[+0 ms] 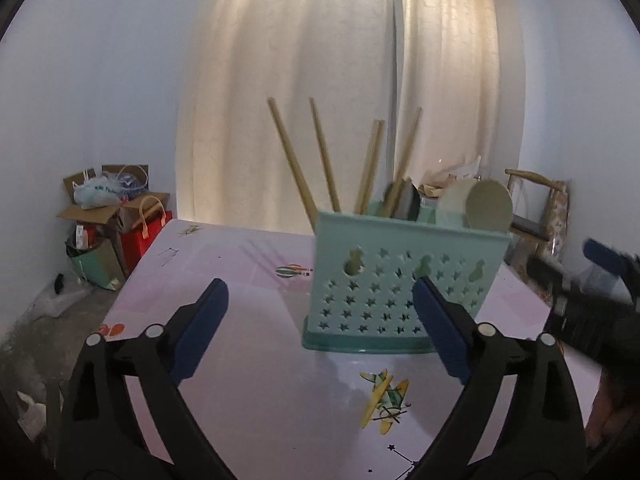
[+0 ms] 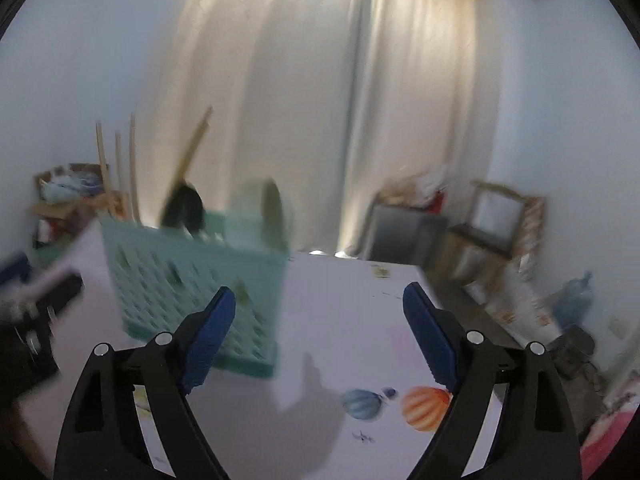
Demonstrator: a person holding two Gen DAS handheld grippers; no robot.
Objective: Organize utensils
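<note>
- The mint-green utensil caddy (image 1: 404, 280) is seen standing upright on the pink printed tabletop (image 1: 248, 380), with four wooden chopsticks (image 1: 292, 160) leaning out of its left end, a dark-headed utensil (image 1: 408, 200) in the middle and a pale round-headed spoon (image 1: 490, 206) at its right end.
- The left claw (image 1: 320, 332) is held with its jaws wide apart and nothing between the pads; the caddy sits just beyond, overlapped by the right-hand pad in the view.
- The right claw (image 2: 320, 332) is likewise spread wide and empty, aimed at bare tabletop to the right of the caddy; its view is blurred.
- No loose utensil can be found on the tabletop in either view, so the sorting is judged to be finished or nearly so.
- If a release is being completed, both claws are best drawn straight back and clear of the caddy, so that neither the rim nor the leaning chopsticks are knocked.
- The caddy looks light and could easily be tipped by a sideways brush; the two claws should also be kept well apart from each other.
</note>
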